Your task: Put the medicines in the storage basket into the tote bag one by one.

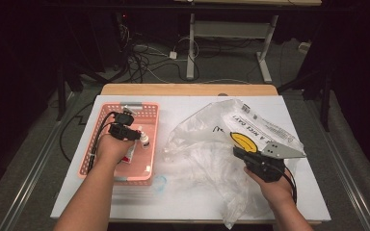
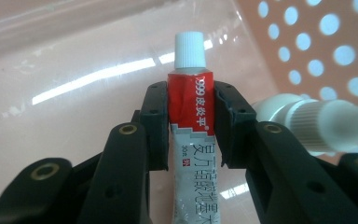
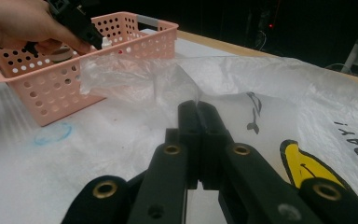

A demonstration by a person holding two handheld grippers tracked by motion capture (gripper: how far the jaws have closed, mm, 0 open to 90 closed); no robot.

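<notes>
The tube is sitting in the pink basket at the table's left, and we are seeing a white bottle lying just beside it. Its long axis is running along our left gripper, white cap pointing away, jaws clamping it. Our right gripper is pinching the clear bag on the right, jaws closed.

Work surface: white-covered rectangular table with bare wooden far edge.
Resting directly on it: pink perforated plastic basket at left, crumpled clear plastic bag at right.
</notes>
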